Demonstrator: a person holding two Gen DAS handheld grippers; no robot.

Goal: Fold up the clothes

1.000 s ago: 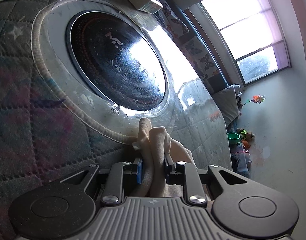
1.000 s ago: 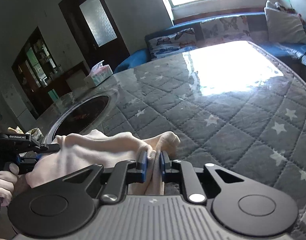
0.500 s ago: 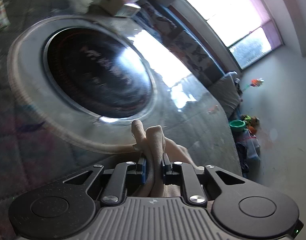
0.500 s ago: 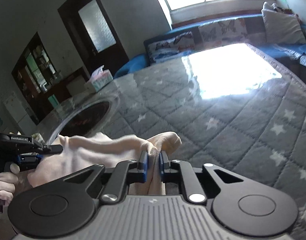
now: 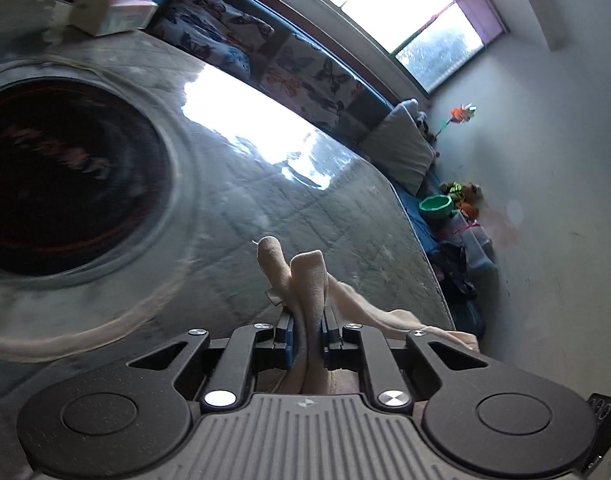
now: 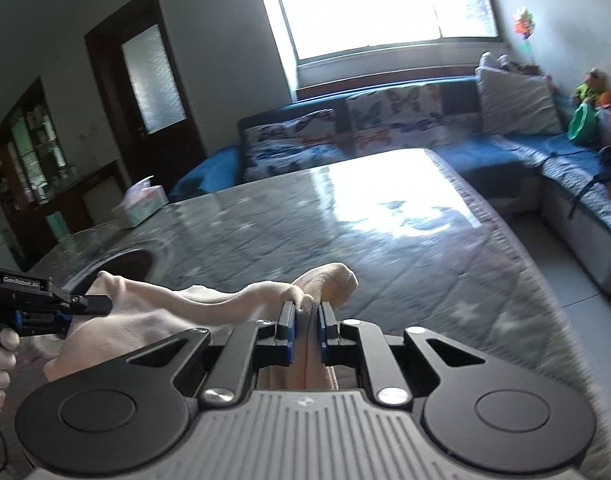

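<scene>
A cream garment (image 6: 153,312) hangs stretched between my two grippers above the quilted table (image 6: 385,248). My right gripper (image 6: 305,312) is shut on one bunched edge of it. My left gripper (image 5: 305,320) is shut on another edge (image 5: 301,276), and it also shows in the right wrist view (image 6: 65,304) at the far left, pinching the cloth. The lower part of the garment is hidden behind the gripper bodies.
A round dark glass hob (image 5: 53,176) is set in the table at the left. A tissue box (image 6: 141,206) stands at the far edge. A blue sofa (image 6: 505,152) with butterfly cushions and a grey pillow runs behind and right of the table.
Both grippers have risen and tilted up with the garment still held. The table has dropped lower in both views, and the left view has swung right, away from the hob.
</scene>
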